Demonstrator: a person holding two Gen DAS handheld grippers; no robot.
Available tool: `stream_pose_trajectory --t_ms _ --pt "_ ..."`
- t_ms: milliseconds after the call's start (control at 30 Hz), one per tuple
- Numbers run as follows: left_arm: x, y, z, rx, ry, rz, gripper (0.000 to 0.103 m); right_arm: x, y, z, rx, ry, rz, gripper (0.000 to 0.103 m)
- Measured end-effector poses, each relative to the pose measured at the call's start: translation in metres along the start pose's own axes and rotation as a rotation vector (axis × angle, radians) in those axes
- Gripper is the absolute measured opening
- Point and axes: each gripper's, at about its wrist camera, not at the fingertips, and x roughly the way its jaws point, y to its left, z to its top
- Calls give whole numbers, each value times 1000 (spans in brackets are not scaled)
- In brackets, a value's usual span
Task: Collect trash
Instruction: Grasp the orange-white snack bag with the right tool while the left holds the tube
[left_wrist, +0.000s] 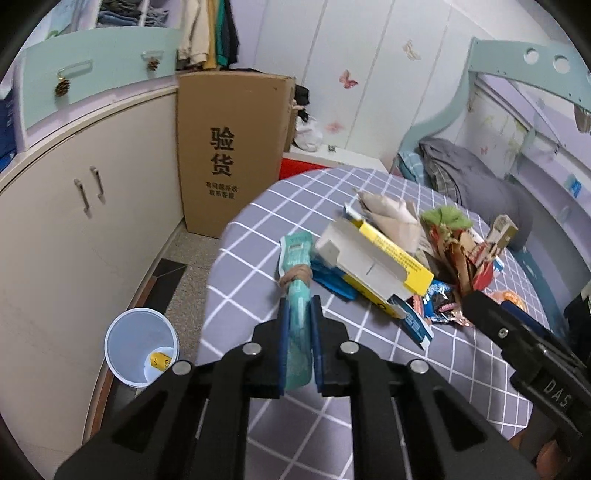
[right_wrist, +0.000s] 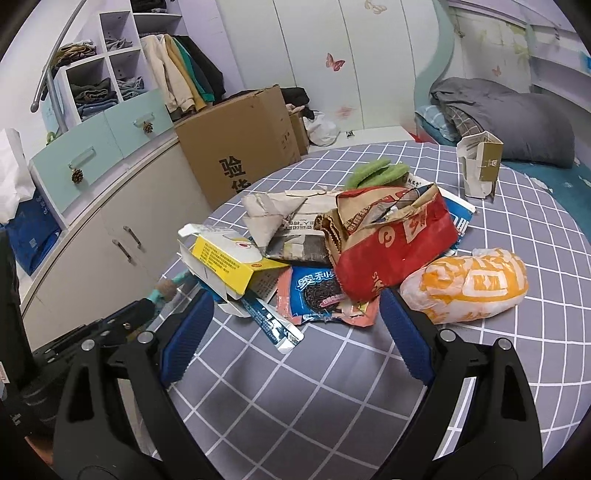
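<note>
My left gripper (left_wrist: 299, 306) is shut on a rolled teal packet (left_wrist: 295, 254) bound with a rubber band, held just above the grey checked tablecloth (left_wrist: 243, 254). To its right lies a trash pile: a yellow and white box (left_wrist: 373, 258), a red bag (right_wrist: 391, 243), an Oreo wrapper (right_wrist: 317, 291), crumpled paper (right_wrist: 280, 218) and an orange and white plastic bag (right_wrist: 469, 284). My right gripper (right_wrist: 297, 299) hangs open over the near edge of the pile, with nothing pressed between its blue pads (right_wrist: 188, 339). It also shows at the right of the left wrist view.
A white bin (left_wrist: 118, 332) with a yellow scrap inside stands on the floor left of the table. A tall cardboard box (left_wrist: 229, 147) leans by the cream cupboard (left_wrist: 74, 229). A small upright carton (right_wrist: 480, 162) stands at the table's far side, and a bed (right_wrist: 517, 122) lies beyond.
</note>
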Motion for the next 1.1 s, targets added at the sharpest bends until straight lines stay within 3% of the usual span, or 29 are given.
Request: stream_pose_trajectory --t_ms 133,267,367,600,833,1100 --pt "-10 5 0 -21 -22 -9 10 -9 -4 1 5 -16 -9 89" --pt "-30 -1 4 -20 -110 34 10 -21 -25 2 32 -38 -39 89" --pt "-41 -9 8 -14 -154 27 10 -26 -41 4 62 -48 -67 89" --pt "-33 -38 11 34 -133 13 10 -27 -60 7 82 -56 -101 89" --pt "-24 -53 6 68 -122 35 10 -17 -101 0 116 5 -192 89" --pt "-20 -57 8 61 -122 58 11 0 -95 10 102 25 -216 96"
